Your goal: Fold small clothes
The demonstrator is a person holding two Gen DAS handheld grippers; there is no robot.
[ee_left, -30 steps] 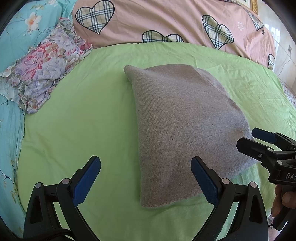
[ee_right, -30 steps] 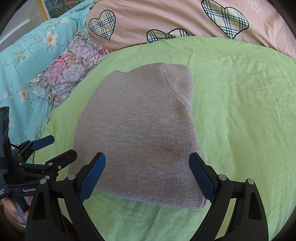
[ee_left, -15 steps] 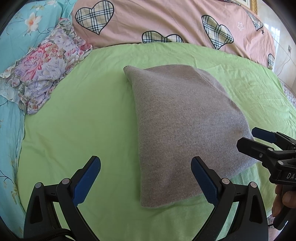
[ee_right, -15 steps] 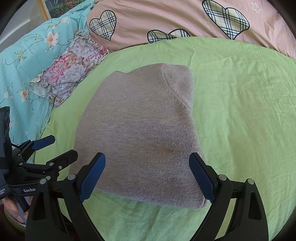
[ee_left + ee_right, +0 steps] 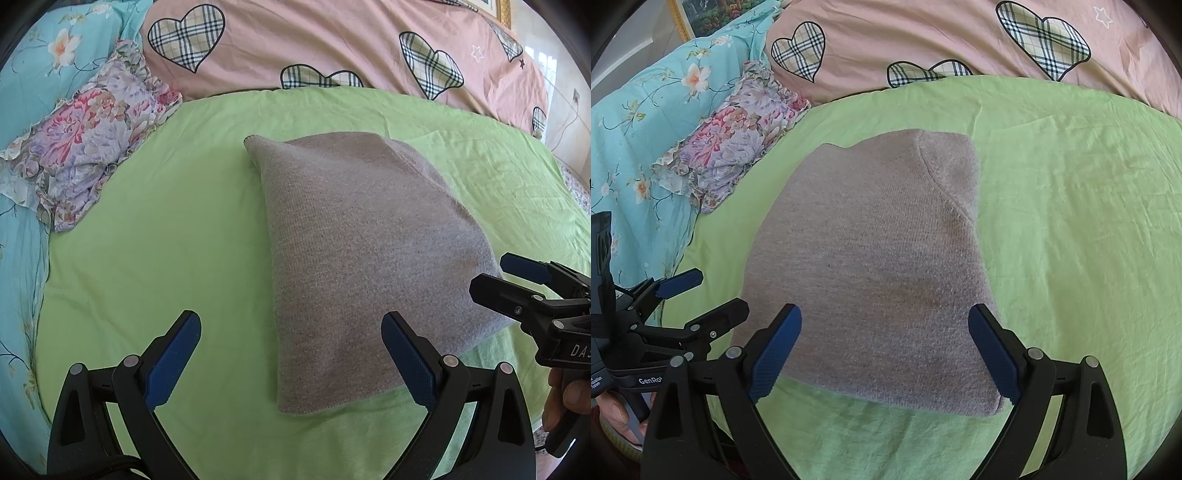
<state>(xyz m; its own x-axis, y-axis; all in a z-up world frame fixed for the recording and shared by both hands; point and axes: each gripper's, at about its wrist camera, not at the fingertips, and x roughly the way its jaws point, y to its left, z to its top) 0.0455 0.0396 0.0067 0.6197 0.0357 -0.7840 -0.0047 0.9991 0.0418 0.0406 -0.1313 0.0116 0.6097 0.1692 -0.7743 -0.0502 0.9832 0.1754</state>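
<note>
A folded grey knit garment (image 5: 362, 251) lies flat on the green sheet (image 5: 155, 258); it also shows in the right wrist view (image 5: 871, 266). My left gripper (image 5: 291, 354) is open and empty, hovering just short of the garment's near left corner. My right gripper (image 5: 884, 350) is open and empty, hovering over the garment's near edge. Each gripper shows in the other's view: the right one (image 5: 517, 280) at the garment's right corner, the left one (image 5: 701, 295) at its left edge.
A floral frilled pillow (image 5: 85, 147) lies at the far left on a teal flowered cover (image 5: 22, 92). A pink quilt with plaid hearts (image 5: 332, 44) runs along the back. A framed picture (image 5: 713, 18) stands behind at the left.
</note>
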